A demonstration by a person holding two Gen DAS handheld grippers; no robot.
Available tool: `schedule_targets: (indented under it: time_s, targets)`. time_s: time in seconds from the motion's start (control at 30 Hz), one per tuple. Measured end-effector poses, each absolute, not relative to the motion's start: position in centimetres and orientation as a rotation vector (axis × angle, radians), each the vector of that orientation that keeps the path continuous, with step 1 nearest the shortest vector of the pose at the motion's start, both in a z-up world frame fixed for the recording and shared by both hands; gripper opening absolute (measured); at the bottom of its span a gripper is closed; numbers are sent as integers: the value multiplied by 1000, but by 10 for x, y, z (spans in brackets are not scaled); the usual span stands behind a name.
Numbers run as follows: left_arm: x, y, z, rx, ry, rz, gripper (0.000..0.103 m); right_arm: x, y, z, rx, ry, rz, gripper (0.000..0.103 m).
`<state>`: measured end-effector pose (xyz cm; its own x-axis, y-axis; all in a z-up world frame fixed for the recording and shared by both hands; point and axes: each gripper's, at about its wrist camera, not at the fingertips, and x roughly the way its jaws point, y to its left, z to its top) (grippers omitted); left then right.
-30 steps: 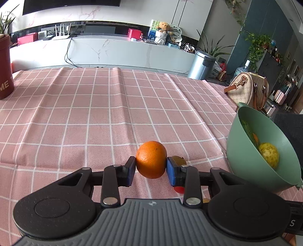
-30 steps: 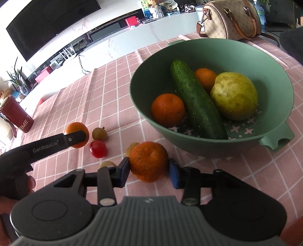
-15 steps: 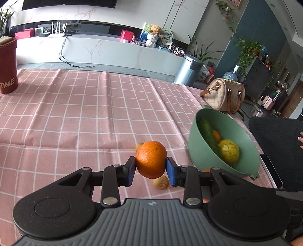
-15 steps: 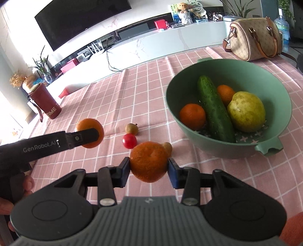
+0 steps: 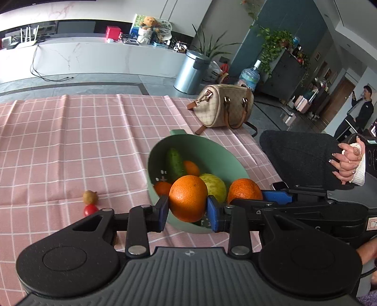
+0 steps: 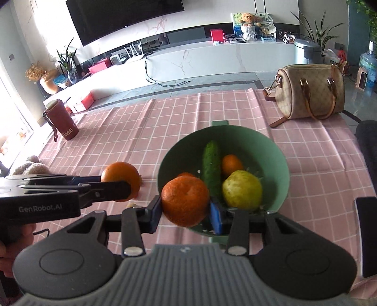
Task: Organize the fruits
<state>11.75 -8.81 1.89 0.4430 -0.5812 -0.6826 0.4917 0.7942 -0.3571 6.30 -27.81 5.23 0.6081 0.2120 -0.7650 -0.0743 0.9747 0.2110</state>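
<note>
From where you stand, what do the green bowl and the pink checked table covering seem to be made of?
The round green bowl looks like matte plastic: even colour, moulded handle tab, small drain holes near the bottom. The pink checked table covering looks like thin cloth or coated fabric, judging by its fold creases; I cannot tell which.

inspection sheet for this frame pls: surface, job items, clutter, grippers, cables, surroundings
Surface: pink checked tablecloth, creased, covers the table.
Job's things: green bowl holds a cucumber, a pear-like fruit and two small oranges; small brown fruit and red one loose on the cloth.
Clutter: beige handbag, red sleeved bottle, both on the table.
Grippers: left gripper shut on an orange; right gripper shut on a mandarin; both beside the bowl.
Cables: black leads on the floor by the TV unit; none on the table.
Surroundings: TV, steel bin, plants, a standing person.
</note>
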Motion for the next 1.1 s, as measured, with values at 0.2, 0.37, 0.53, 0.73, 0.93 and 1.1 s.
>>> schedule_targets:
  time_s: [0.2,0.37,0.53,0.73,0.93,1.1]
  targets:
    - [141,-132,-1,-12,1014,-700,38,86,-308,40,83,1006,190,39]
    - [156,-149,-15,55,1145,-693,39,107,-320,18,96,1109,227,39]
    - [167,-165,-21,146,1199,-668,38,120,-317,1,63,1162,270,39]
    - [174,-177,-30,232,1258,-658,39,133,-310,-14,32,1224,311,39]
    - [182,-185,-38,279,1304,-648,39,142,-306,-23,-7,1278,334,40]
    - [182,-191,-44,313,1317,-651,39,144,-305,-26,-27,1292,365,40]
